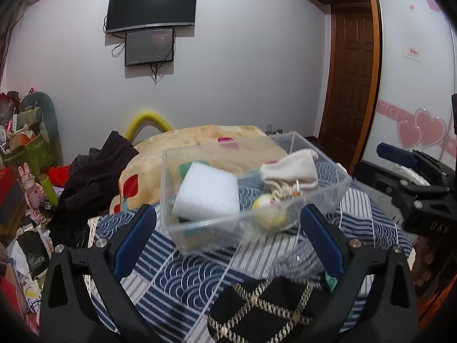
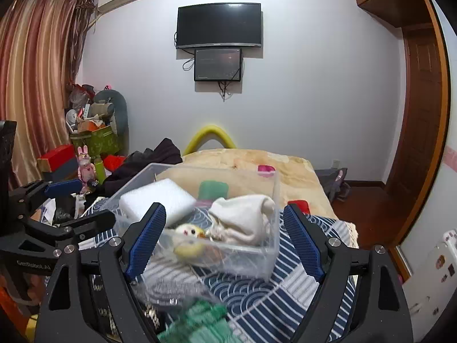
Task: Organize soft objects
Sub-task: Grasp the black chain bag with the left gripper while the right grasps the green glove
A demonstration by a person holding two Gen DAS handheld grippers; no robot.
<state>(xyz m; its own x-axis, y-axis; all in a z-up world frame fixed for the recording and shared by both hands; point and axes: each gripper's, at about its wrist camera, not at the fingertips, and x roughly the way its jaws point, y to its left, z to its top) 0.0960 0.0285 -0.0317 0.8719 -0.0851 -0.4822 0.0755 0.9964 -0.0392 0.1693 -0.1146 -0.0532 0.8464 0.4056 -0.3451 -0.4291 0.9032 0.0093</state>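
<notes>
Both hand-held grippers, left [image 1: 228, 237] and right [image 2: 224, 238], stood wide and empty; I feared nudging the clear bin [image 2: 268, 260] off the bed's [image 2: 311, 294] edge.

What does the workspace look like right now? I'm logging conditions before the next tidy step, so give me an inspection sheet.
Surface: bed with blue patterned quilt, beige blanket behind.
Job's things: clear bin holds white foam block, cream pouch, yellow plush, green sponge; green item lies blurred outside, near the right gripper.
Clutter: dark clothes, boxes and toys at left.
Grippers: left gripper open; right gripper open; both empty.
Cables: wires under the wall screens.
Surroundings: curtain, wooden door.
</notes>
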